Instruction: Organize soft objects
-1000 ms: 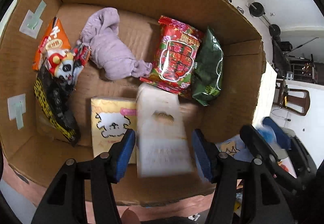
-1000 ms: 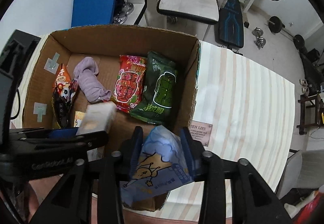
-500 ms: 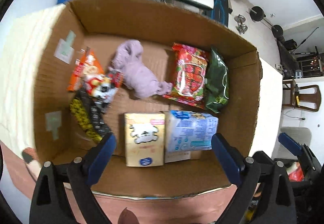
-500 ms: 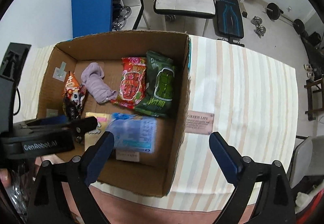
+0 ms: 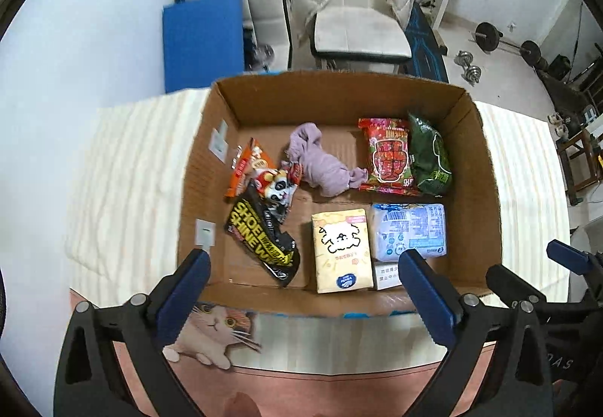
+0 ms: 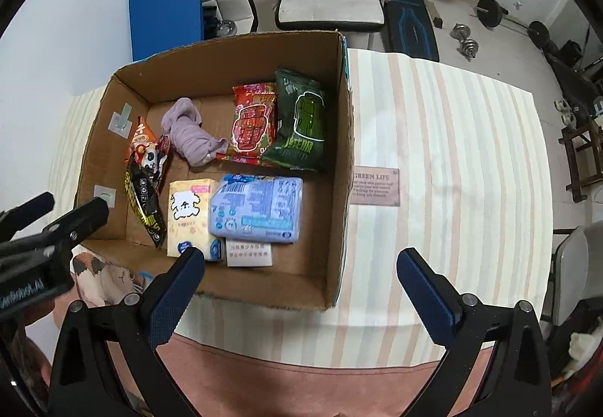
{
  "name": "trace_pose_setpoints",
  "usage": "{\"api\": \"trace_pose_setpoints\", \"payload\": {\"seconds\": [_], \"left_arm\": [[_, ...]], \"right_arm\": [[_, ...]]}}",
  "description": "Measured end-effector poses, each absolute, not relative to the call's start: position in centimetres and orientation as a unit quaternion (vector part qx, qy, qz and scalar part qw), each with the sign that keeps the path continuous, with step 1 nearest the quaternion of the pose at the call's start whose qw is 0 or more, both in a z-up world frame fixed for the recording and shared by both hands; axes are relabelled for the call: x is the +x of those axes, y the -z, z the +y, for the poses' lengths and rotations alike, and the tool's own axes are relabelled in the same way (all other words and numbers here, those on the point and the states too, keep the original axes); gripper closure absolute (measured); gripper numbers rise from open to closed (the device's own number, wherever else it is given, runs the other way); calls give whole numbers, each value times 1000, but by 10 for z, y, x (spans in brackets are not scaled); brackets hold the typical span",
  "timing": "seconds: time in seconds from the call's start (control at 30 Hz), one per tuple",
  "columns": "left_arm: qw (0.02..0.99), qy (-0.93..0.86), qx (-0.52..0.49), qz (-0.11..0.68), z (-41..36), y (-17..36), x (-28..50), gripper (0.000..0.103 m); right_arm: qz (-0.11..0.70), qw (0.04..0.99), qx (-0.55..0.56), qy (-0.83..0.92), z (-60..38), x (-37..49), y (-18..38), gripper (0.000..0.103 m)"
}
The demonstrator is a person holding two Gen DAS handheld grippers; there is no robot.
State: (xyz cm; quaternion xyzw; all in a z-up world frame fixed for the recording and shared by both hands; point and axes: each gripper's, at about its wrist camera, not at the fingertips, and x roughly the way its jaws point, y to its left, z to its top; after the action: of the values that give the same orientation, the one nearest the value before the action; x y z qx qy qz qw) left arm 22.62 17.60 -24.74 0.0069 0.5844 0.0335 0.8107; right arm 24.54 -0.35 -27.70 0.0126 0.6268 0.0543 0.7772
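An open cardboard box (image 5: 486, 168) (image 6: 345, 138) holds soft items: a lilac cloth (image 5: 320, 164) (image 6: 188, 136), a red snack bag (image 5: 390, 157) (image 6: 252, 128), a green bag (image 5: 429, 157) (image 6: 303, 126), a yellow tissue pack (image 5: 339, 251) (image 6: 188, 217), a blue tissue pack (image 5: 410, 230) (image 6: 258, 209), and a black packet (image 5: 260, 236) with orange and panda packets above it. My left gripper (image 5: 305, 288) is open and empty above the box's near wall. My right gripper (image 6: 301, 285) is open and empty over the box's near right corner.
The box stands on a striped tablecloth (image 6: 452, 153) with a "Green Life" label (image 6: 377, 185). A cat picture (image 5: 211, 326) shows on the cloth's front. Behind the table are a white chair with a jacket (image 5: 350, 2), a blue board (image 5: 201, 40) and weights (image 5: 486, 36).
Both grippers let go of their tissue packs, opened wide and pulled back up and away from the box. The blue pack now lies in the box beside the yellow one.
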Motion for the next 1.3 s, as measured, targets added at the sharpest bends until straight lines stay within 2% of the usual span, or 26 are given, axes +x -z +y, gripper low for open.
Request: {"api": "trace_pose_setpoints", "payload": {"seconds": [0.43,0.93,1.3], "left_arm": [[825,-32,4,564,176,217,205,1],[879,-30,8,477,151,81,106,1],[885,-35,4,464,148,46,70,1]], "right_arm": [[597,801,27,-47,-8,222,237,0],[482,874,50,-42,-41,116,79,0],[452,891,13,-29,-42,57,14,0]]}}
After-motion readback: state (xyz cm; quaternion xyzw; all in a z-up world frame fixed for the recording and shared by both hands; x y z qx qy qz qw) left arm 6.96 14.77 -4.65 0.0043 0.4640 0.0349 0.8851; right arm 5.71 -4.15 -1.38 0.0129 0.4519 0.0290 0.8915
